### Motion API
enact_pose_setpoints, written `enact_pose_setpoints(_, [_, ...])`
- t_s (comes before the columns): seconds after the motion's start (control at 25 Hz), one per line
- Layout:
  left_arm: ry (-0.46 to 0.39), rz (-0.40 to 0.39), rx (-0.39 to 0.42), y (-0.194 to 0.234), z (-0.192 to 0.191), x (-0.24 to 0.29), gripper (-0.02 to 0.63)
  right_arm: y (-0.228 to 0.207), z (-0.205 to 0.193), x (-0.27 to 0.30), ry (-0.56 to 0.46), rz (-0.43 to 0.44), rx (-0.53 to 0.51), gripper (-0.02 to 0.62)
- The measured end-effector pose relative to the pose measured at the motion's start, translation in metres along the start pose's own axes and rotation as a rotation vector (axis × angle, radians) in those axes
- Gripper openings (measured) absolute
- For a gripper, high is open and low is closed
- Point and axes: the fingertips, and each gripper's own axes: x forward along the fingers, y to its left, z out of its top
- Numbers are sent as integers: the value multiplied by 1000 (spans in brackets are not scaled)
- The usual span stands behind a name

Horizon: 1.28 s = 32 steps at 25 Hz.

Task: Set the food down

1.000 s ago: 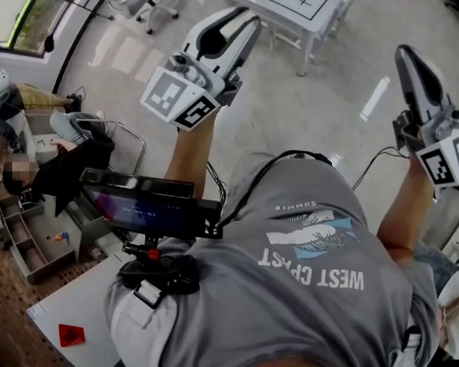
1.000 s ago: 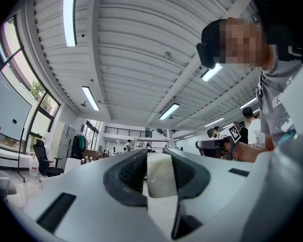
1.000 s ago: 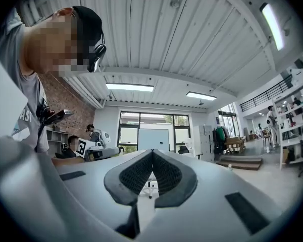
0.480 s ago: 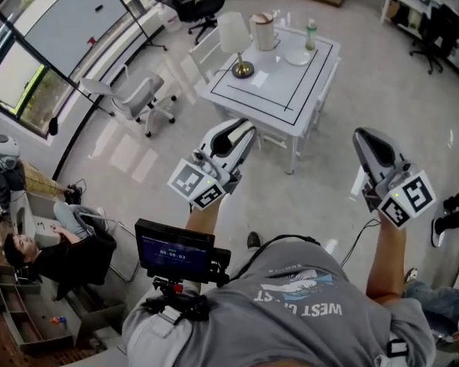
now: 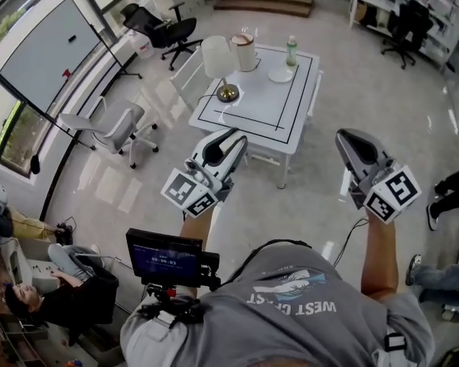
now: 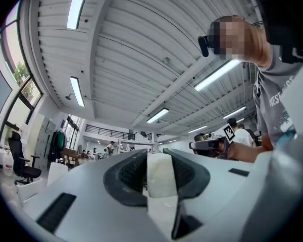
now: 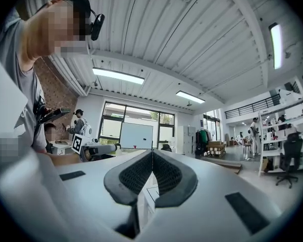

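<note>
Grey tee [image 5: 291, 312] and the chest-mounted screen [image 5: 164, 257] take up the near edge of the head view. That's far less of it than 1 s ago, when the cam looked almost straight down at the torso w/ only a corner of the table at the top. Since then the view has lifted. Both grippers sit lower and nearer centre, and the white table [image 5: 252, 109] is now whole in view, far side, beyond and between the two. My read: this is a carry/approach leg, the person is closing on the table, and nothing's been set down yet.

L gripper [image 5: 222, 140]: jaws clamped on the food [image 6: 161, 175], a pale cream block pinched between the dark ribbed pads [image 6: 129, 173], up in the air and well short of the table. Only the L gripper view shows the block; the head view doesn't. R gripper [image 5: 350, 140]: jaws pressed together w/ nothing between, out to the right, about level w/ the L one in the head view.

Orientation: in the L gripper view the block is taller than wide, so its long axis prob. runs along the jaws, not across, w/ the far end toward the tips. The L gripper points far and slightly right, at the table's near-left corner, so the block likely points that way too. That's a judgement, since its depth can't be read.

Far: the table carries a lamp [image 5: 216, 63] at left, then a pale jug [image 5: 245, 52], a bottle [image 5: 291, 50] and a small plate [image 5: 280, 75] along the far edge. The near-middle part inside the black outline is bare, which looks like landing room.
</note>
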Motion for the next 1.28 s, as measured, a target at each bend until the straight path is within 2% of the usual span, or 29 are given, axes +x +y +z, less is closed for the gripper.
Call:
enact_pose_setpoints(0.28, [-6, -54, -25, 10, -1, 1, 101, 11, 2, 8, -3, -47, 2, 8])
enact_pose_setpoints(0.52, [34, -73, -58, 27, -18, 32, 101, -22, -14, 24, 19, -61, 58, 8])
enact_pose_setpoints(0.64, [22, -57, -65, 28, -26, 45, 101, -34, -11, 35, 22, -19, 41, 8])
enact_pose_setpoints(0.8, [7, -2, -31, 31, -41, 62, 100, -63, -15, 52, 8, 56, -3, 8])
enact_pose_setpoints(1.08, [11, 15, -32, 3, -72, 152, 100, -143, -26, 11, 28, 99, 29, 8])
enact_pose_setpoints(1.16, [11, 36, -26, 1, -71, 162, 101, -156, -24, 8, 24, 116, 28, 8])
enact_pose_setpoints(1.28, [61, 70, -23, 0, -75, 168, 101, -170, -29, 3, 15, 127, 79, 8])
